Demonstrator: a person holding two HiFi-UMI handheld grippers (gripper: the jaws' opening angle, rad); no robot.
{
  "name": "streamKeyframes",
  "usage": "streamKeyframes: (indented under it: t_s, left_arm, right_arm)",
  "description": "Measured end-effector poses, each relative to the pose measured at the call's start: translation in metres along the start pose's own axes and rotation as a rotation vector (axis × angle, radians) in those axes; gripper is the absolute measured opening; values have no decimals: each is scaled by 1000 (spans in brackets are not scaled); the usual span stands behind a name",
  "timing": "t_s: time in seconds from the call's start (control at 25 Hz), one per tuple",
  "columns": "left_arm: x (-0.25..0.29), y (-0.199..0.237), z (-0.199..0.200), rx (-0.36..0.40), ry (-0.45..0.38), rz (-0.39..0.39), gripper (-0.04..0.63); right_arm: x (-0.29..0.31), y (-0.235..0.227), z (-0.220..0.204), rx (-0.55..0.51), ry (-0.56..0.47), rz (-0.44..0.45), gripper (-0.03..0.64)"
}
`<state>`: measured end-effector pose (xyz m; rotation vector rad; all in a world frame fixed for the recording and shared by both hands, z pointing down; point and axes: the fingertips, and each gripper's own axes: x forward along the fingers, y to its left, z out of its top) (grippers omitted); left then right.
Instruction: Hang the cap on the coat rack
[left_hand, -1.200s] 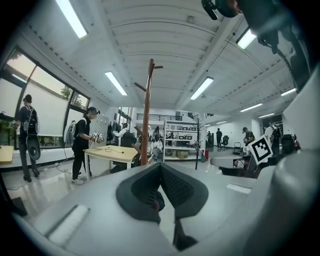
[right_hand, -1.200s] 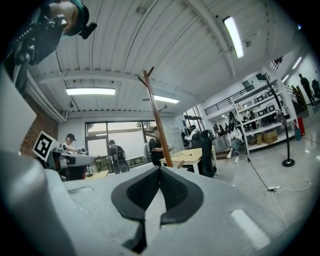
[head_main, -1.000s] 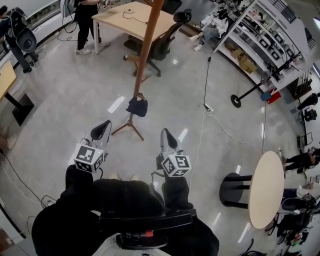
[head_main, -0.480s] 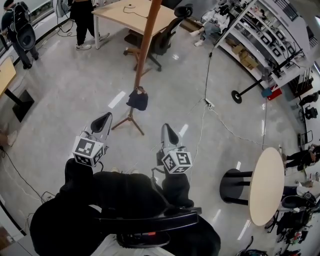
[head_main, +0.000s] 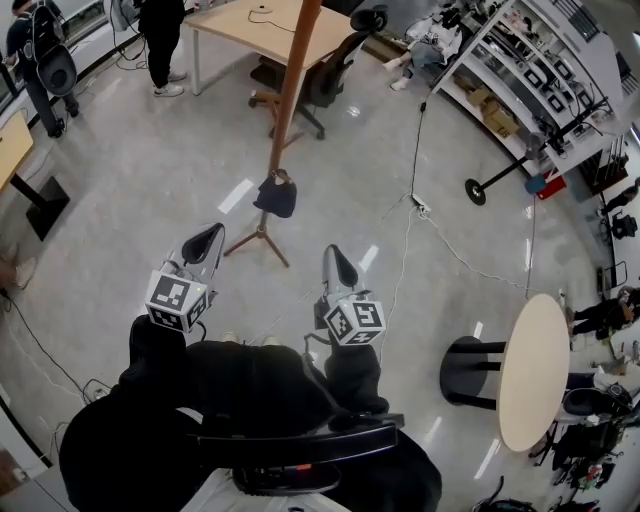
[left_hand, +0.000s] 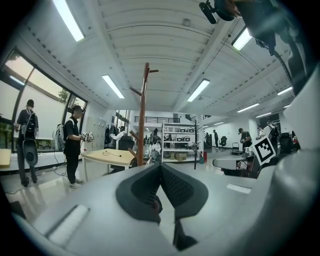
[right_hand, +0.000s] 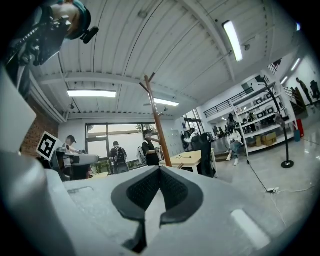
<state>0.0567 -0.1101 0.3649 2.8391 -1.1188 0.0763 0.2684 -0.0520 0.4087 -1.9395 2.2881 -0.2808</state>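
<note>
The coat rack (head_main: 290, 90) is a tall brown wooden pole on tripod feet, standing on the floor ahead of me. A dark cap (head_main: 275, 197) hangs on one of its low pegs, just above the feet. My left gripper (head_main: 205, 243) is held low and left of the rack's base, shut with nothing in it. My right gripper (head_main: 337, 268) is to the right of the base, also shut and empty. Both are well short of the cap. The rack's pole (left_hand: 143, 115) rises beyond the closed left gripper (left_hand: 160, 166), and the pole (right_hand: 157, 127) also stands beyond the closed right gripper (right_hand: 160, 170).
A wooden desk (head_main: 250, 30) and a black office chair (head_main: 335, 70) stand behind the rack. A cable (head_main: 415, 215) runs over the floor at the right, near a stand base (head_main: 472, 200). A round table (head_main: 533, 375) is at the right, shelves (head_main: 540, 70) beyond. People (head_main: 160, 40) stand at the back left.
Both grippers stay shut and nearly still. The rack and cap have slid slightly up in the head view. People at the back left have shifted.
</note>
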Motion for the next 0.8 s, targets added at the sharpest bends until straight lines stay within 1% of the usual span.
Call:
streamKeyframes:
  t_s: [0.12, 0.32, 0.8]
  left_arm:
    - [2, 3, -6, 3, 4, 1, 3]
    - [5, 3, 0, -3, 2, 5, 3]
    - [12, 5, -1, -5, -1, 7, 3]
  right_arm:
    - [2, -1, -1, 2, 2, 1, 2]
    - [4, -2, 0, 7, 9, 6, 2]
    - [8, -7, 0, -1, 10, 5, 2]
